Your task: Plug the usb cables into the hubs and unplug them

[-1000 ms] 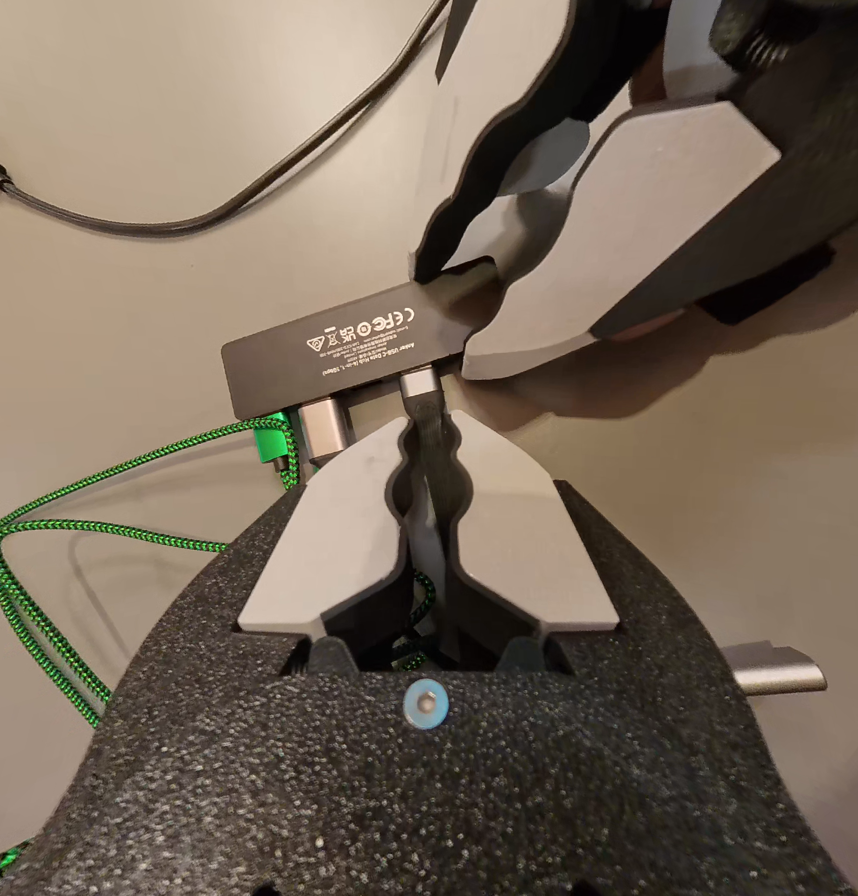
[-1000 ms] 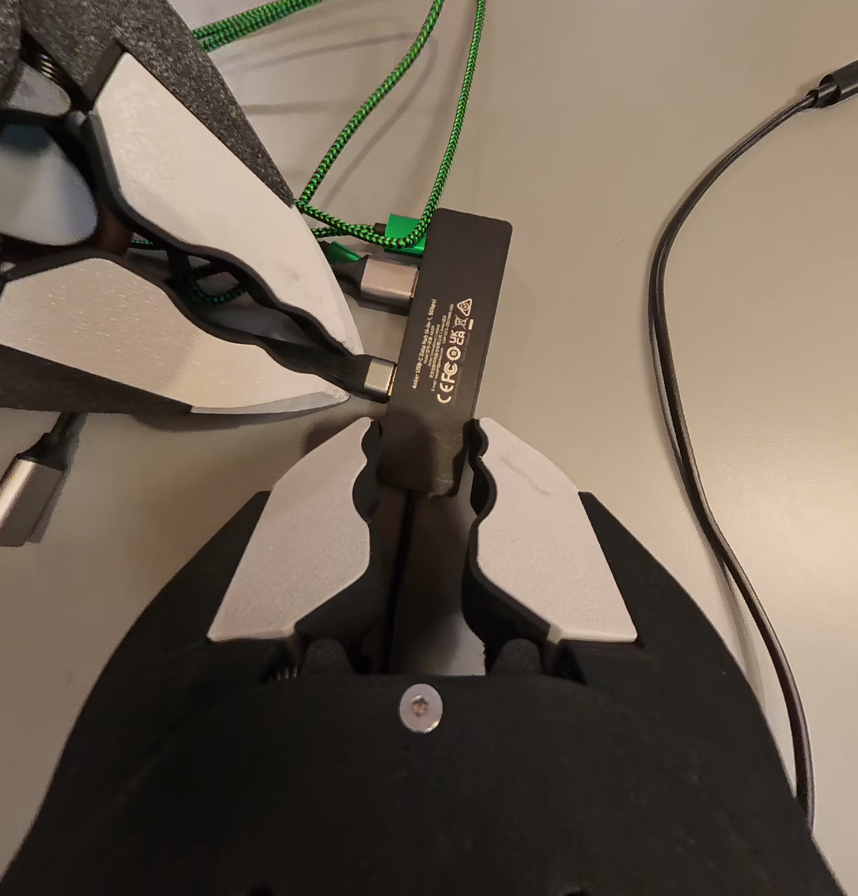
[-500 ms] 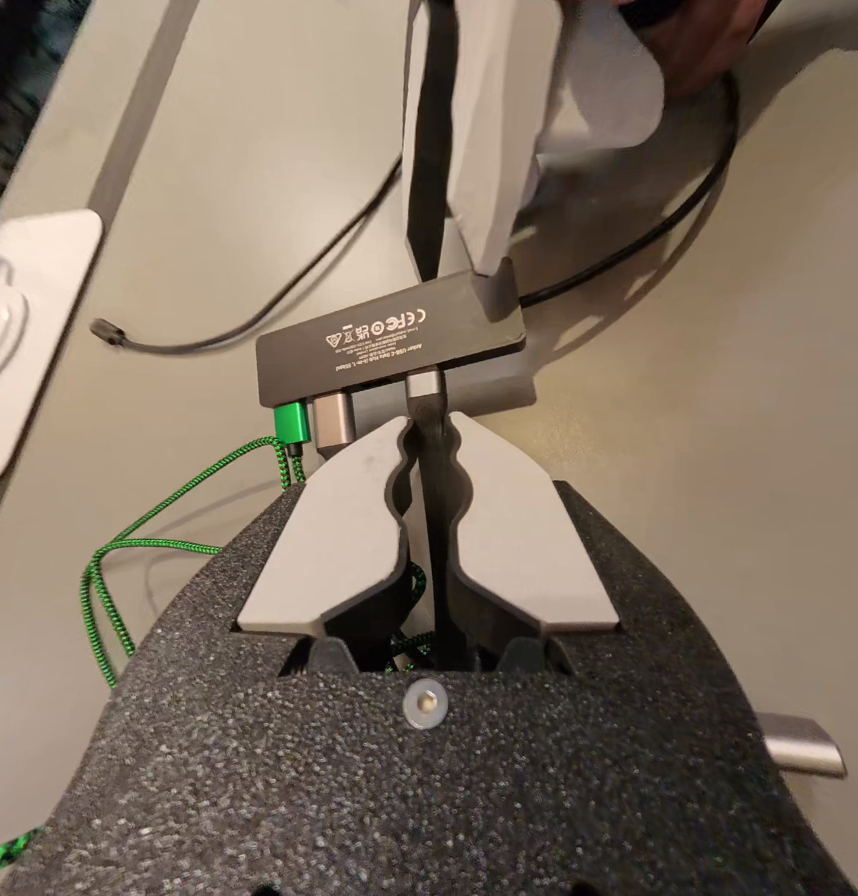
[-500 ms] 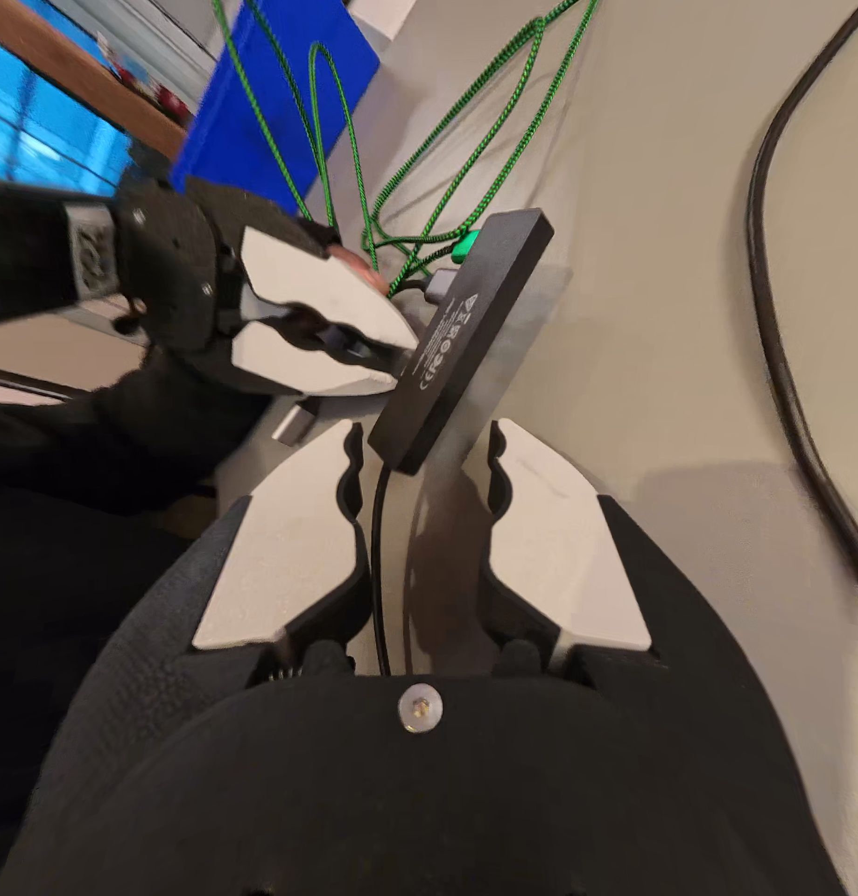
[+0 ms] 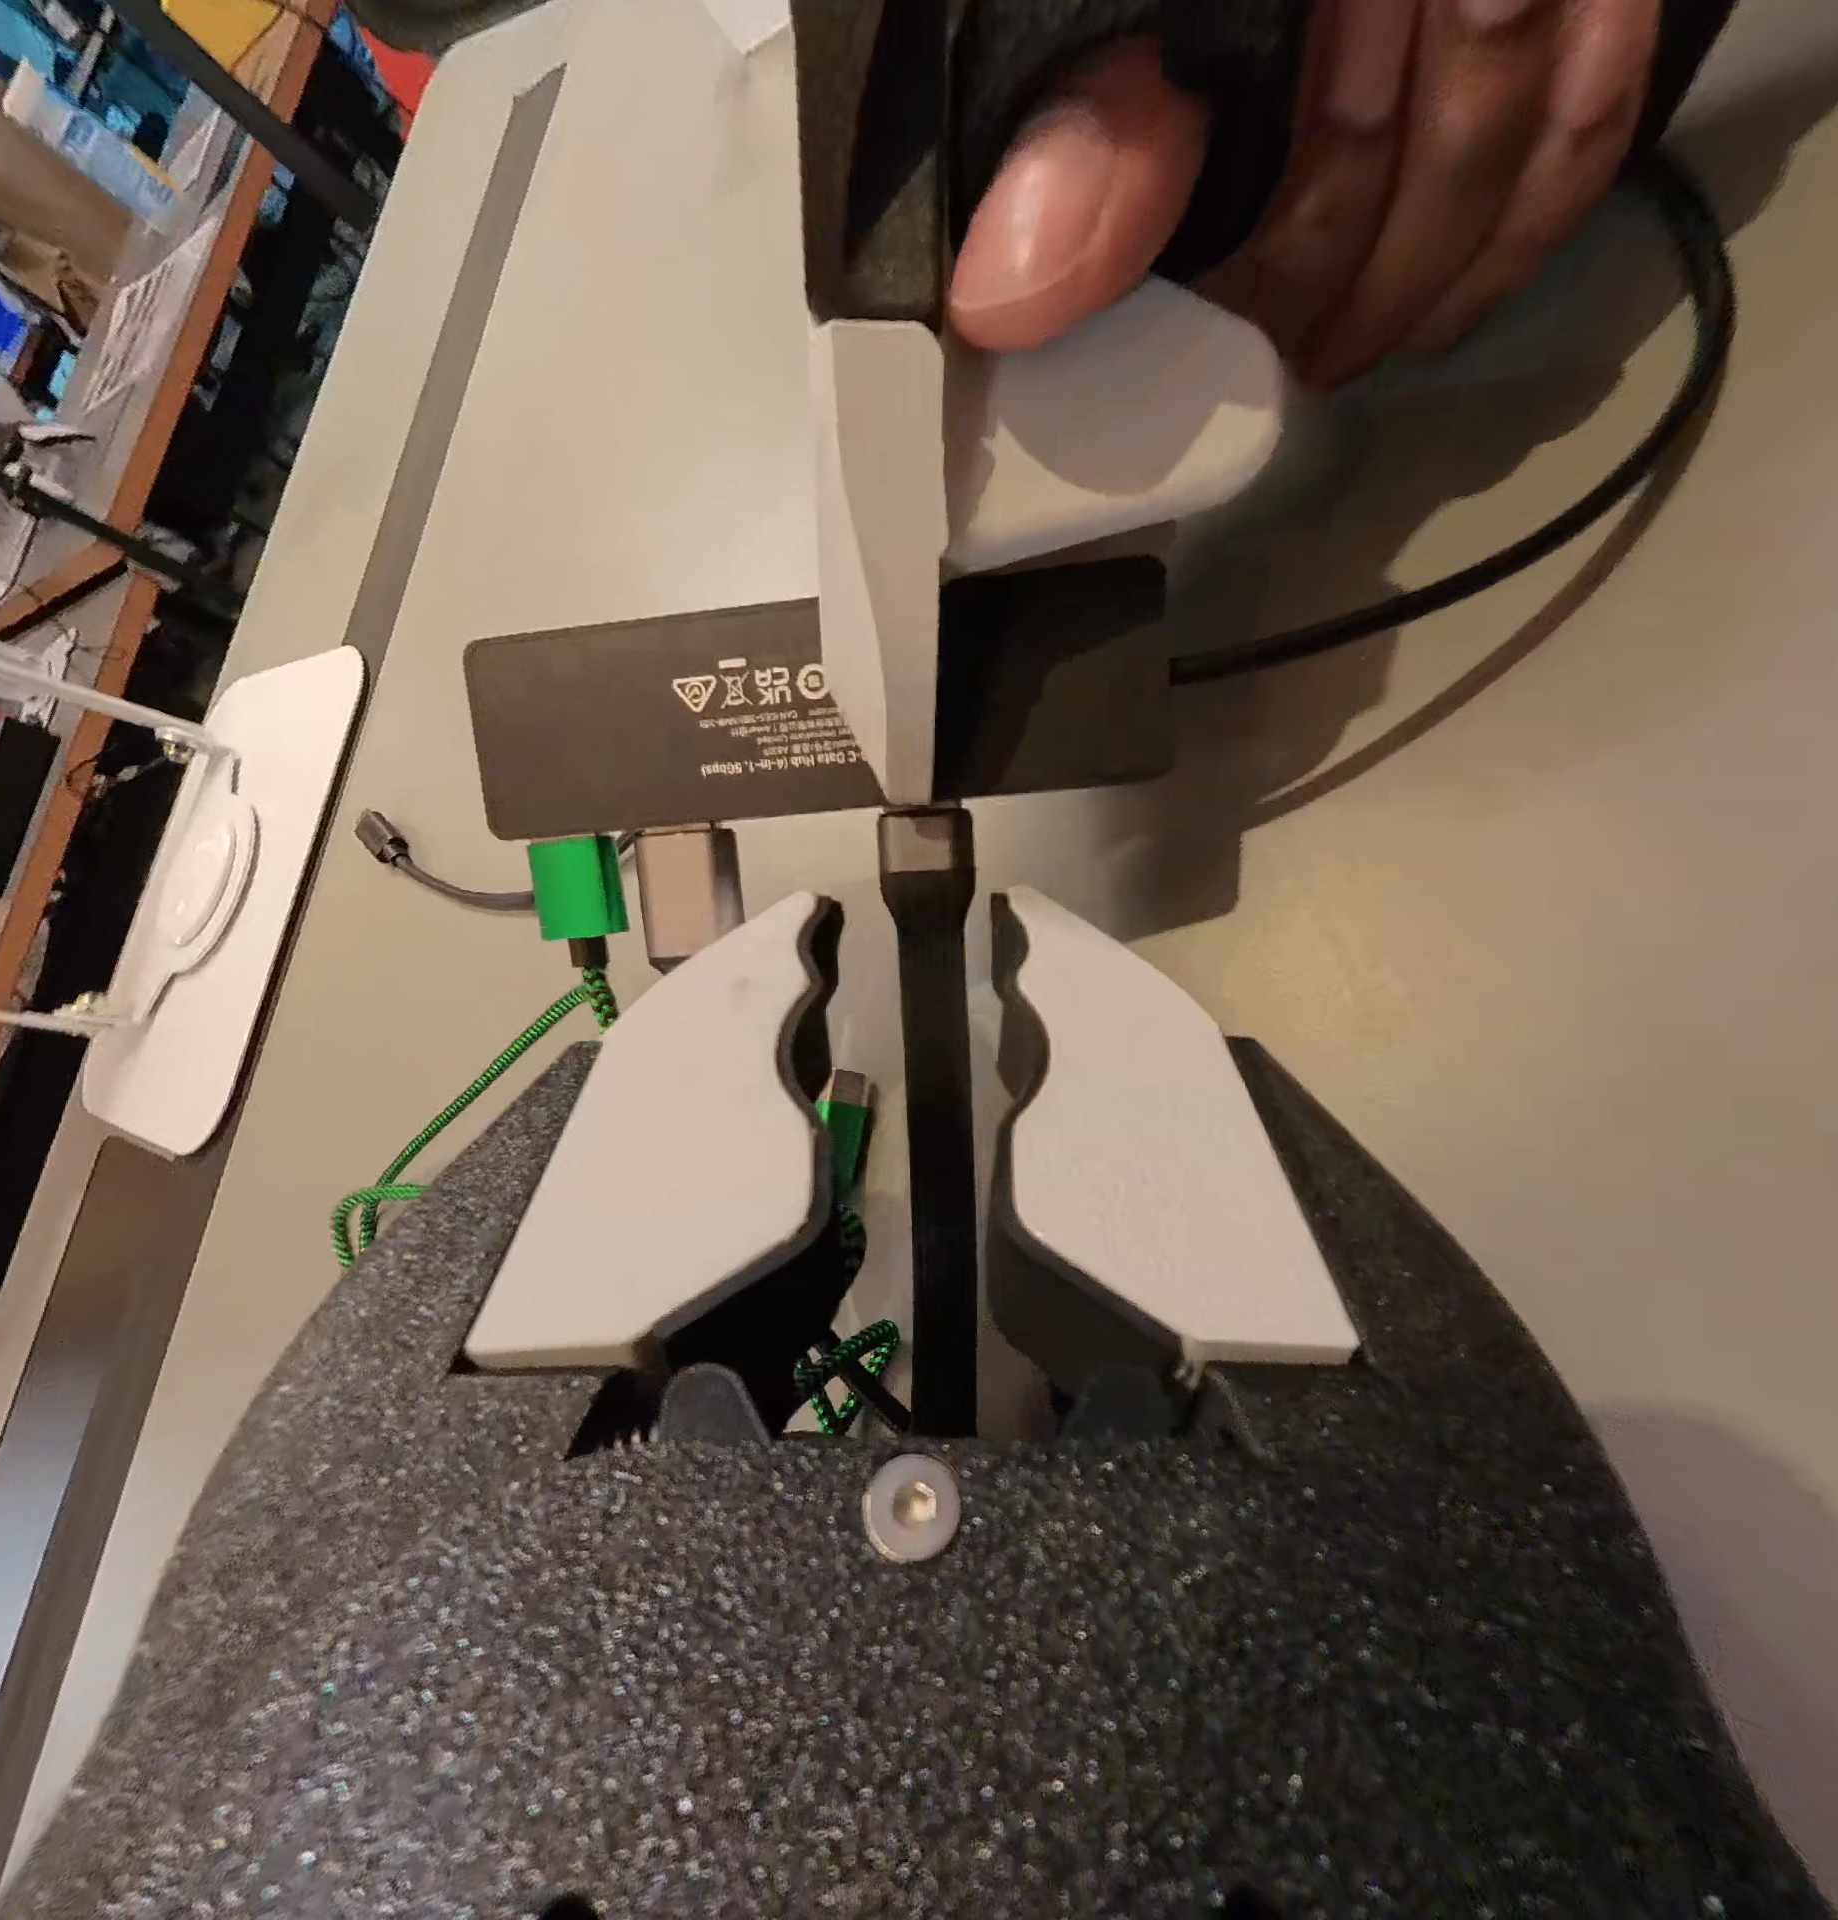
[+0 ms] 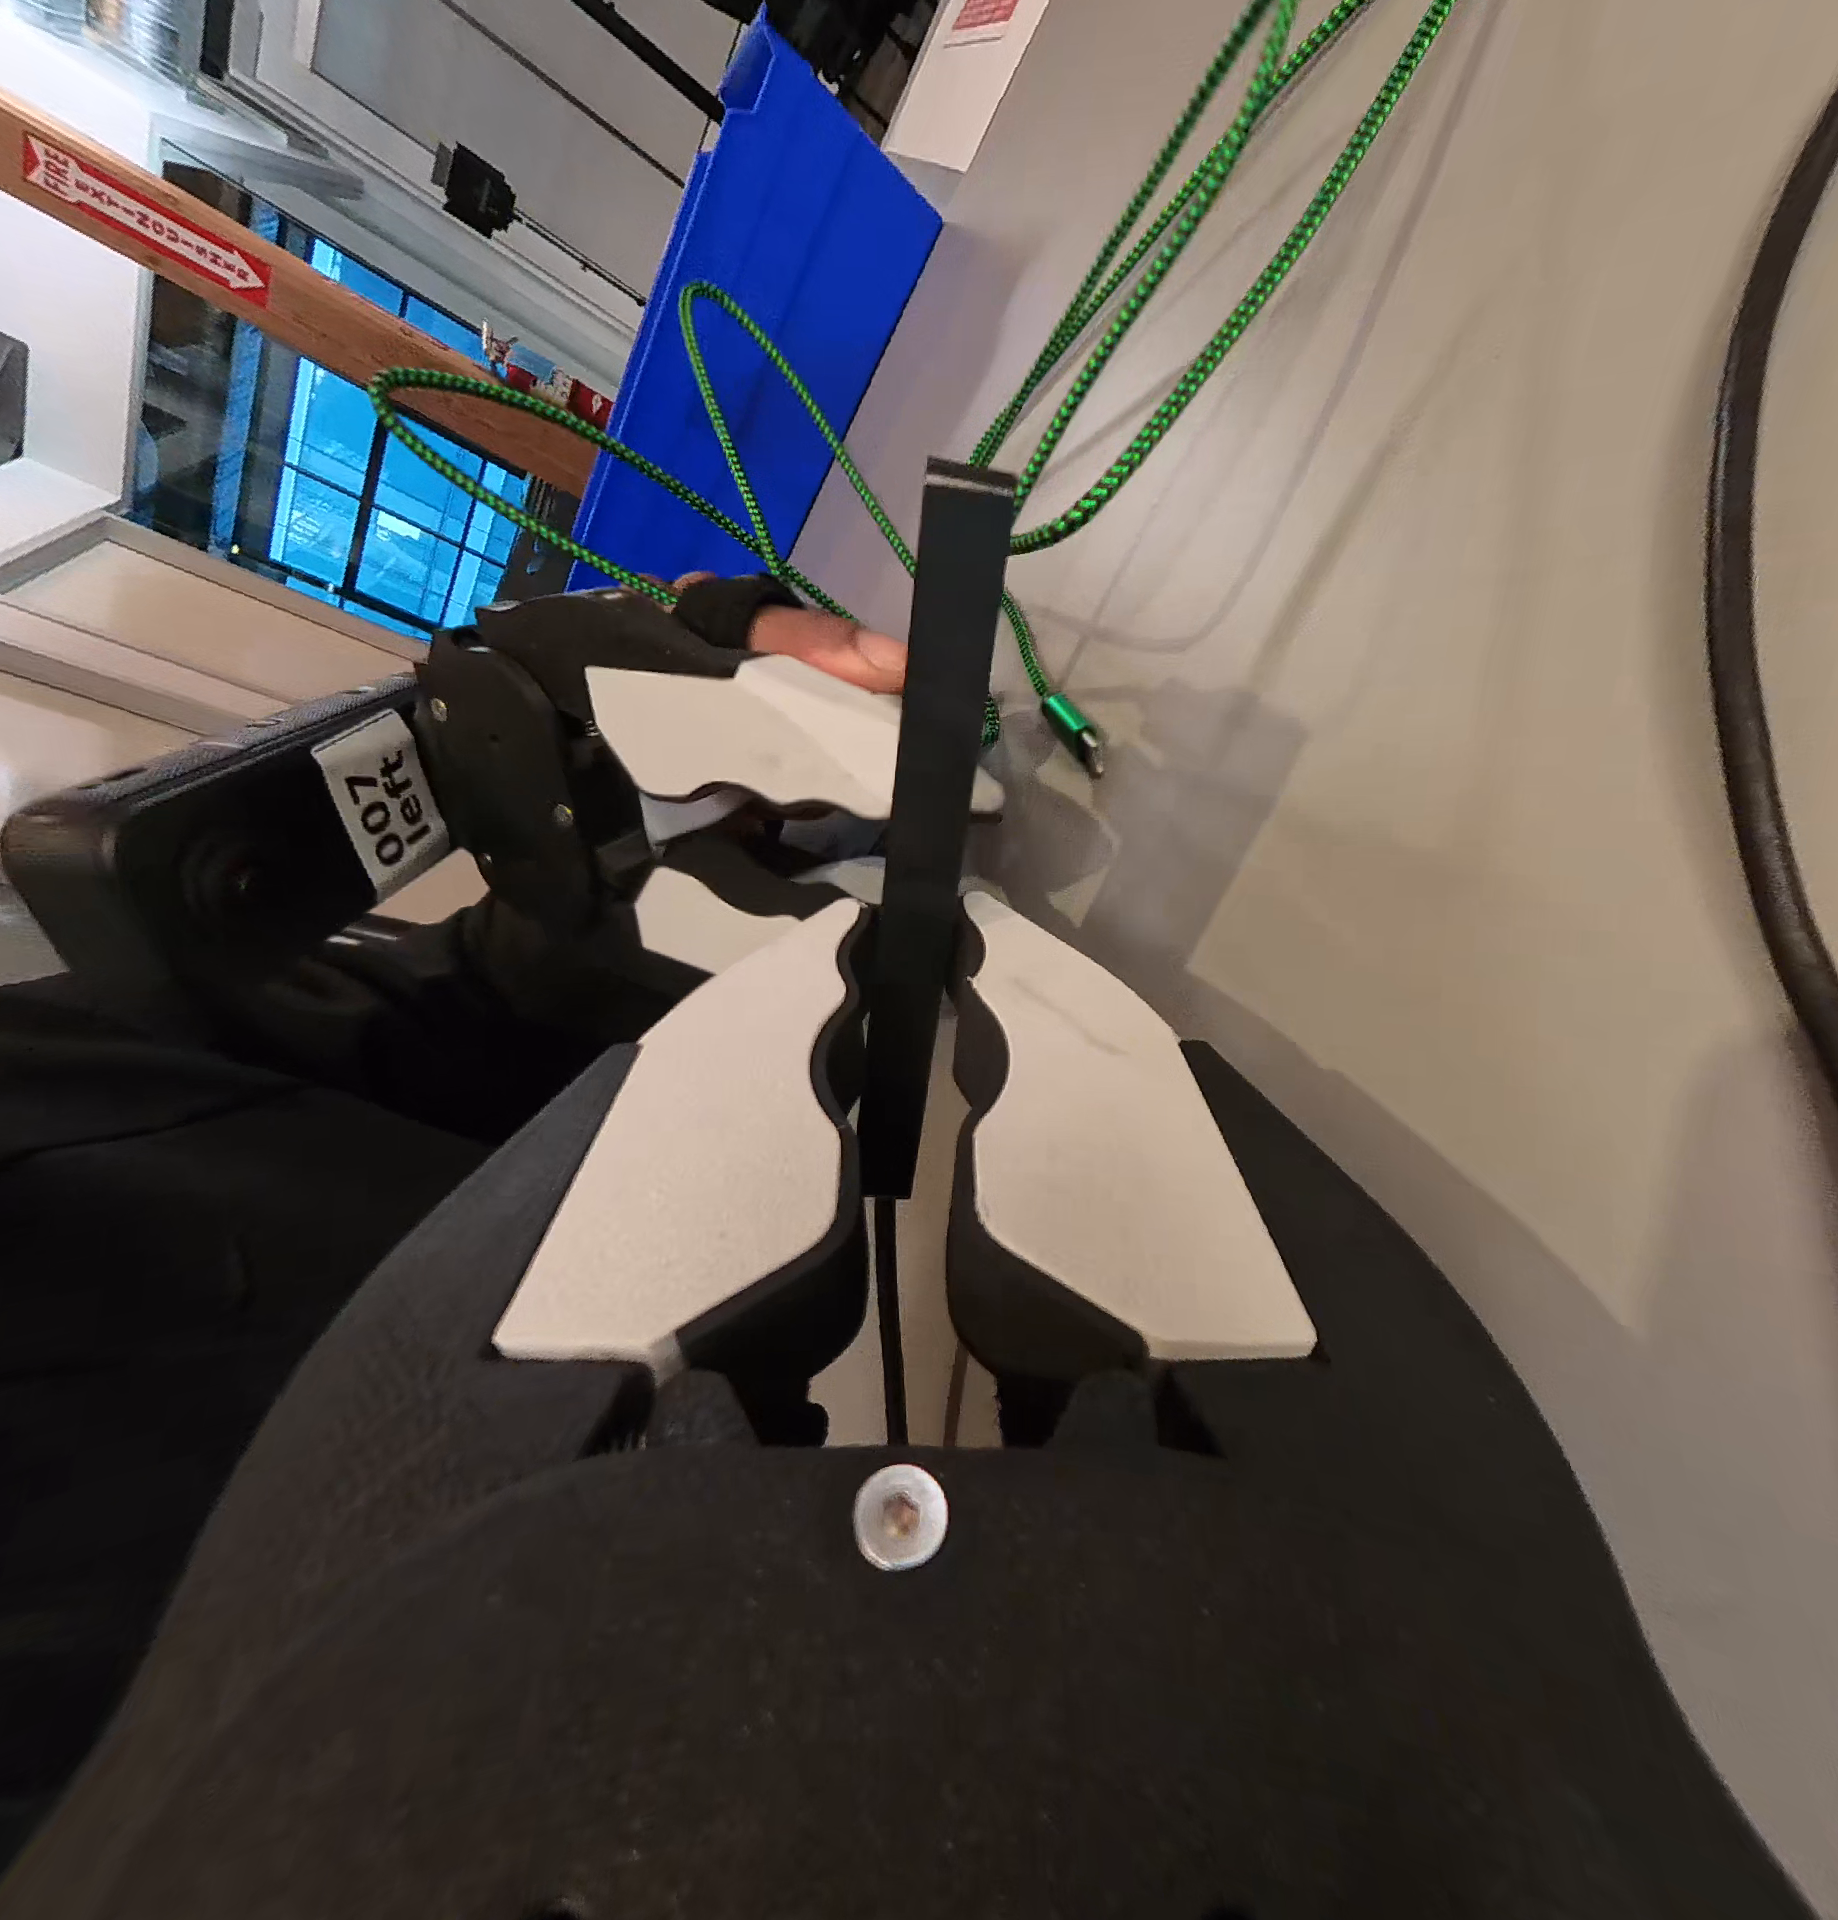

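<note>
Left wrist view: your left gripper (image 5: pixel 915 935) has its jaws spread around the black cable (image 5: pixel 934 1091), plugged into the hub (image 5: pixel 686 717); your right gripper (image 6: pixel 910 935) pinches that hub above the desk (image 5: pixel 1517 1039). Unplugging remains.

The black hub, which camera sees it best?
The left wrist view: the black hub shows its whole broad face, with plugs along one edge. The right wrist view sees it only edge-on, a thin dark strip between the fingers.

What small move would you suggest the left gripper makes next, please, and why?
Probably close the left gripper on the black flat cable: its fingers stand apart either side, the plug sits at the hub, and the right gripper clamps that hub.
</note>
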A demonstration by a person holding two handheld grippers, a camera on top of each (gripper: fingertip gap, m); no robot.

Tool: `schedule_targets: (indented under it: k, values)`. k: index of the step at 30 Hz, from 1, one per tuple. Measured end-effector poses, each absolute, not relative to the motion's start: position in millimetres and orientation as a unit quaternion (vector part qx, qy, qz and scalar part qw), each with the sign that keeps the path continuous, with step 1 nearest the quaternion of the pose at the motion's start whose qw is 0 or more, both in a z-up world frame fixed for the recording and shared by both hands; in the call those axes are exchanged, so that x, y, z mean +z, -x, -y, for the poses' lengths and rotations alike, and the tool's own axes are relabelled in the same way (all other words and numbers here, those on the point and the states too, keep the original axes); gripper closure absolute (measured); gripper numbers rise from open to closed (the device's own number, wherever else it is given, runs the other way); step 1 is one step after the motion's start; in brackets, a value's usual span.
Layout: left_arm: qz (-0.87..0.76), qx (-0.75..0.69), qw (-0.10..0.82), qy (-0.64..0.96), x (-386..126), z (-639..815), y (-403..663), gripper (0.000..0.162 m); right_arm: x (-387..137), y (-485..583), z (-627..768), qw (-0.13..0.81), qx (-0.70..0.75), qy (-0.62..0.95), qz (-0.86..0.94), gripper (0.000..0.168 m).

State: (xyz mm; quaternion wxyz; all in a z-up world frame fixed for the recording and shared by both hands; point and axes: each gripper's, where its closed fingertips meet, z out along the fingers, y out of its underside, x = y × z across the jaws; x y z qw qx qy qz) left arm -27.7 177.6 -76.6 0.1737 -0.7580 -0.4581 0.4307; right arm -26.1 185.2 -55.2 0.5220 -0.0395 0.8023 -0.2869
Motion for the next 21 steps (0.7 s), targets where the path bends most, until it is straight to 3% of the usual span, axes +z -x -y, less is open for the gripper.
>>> schedule_targets:
  k: [1, 3, 9, 15, 18, 21]
  values:
    - [0.463, 0.431, 0.167, 0.756, -78.0, -177.2, 28.6, 0.137, -56.1, 24.7, -185.8, 0.518, -0.287, 0.043, -0.805, 0.157]
    - [0.458, 0.429, 0.161, 0.762, -81.0, -180.7, 29.2, 0.147, -58.1, 23.9, -186.2, 0.503, -0.292, 0.055, -0.811, 0.156]
    - [0.463, 0.454, 0.149, 0.746, -76.4, -175.0, 31.2, 0.149, -55.6, 28.0, -183.7, 0.467, -0.327, 0.077, -0.818, 0.158]
    - [0.46, 0.454, 0.157, 0.747, -73.5, -173.7, 29.2, 0.15, -52.4, 28.0, -182.5, 0.499, -0.325, 0.052, -0.802, 0.158]
    - [0.488, 0.454, 0.086, 0.74, -80.4, -138.8, 8.9, 0.15, -50.4, 56.4, -173.2, 0.465, -0.357, 0.027, -0.809, 0.158]
    - [0.525, 0.464, 0.155, 0.696, -58.9, -120.7, -5.1, 0.15, -41.8, 83.4, -167.7, 0.465, -0.371, 0.009, -0.804, 0.158]
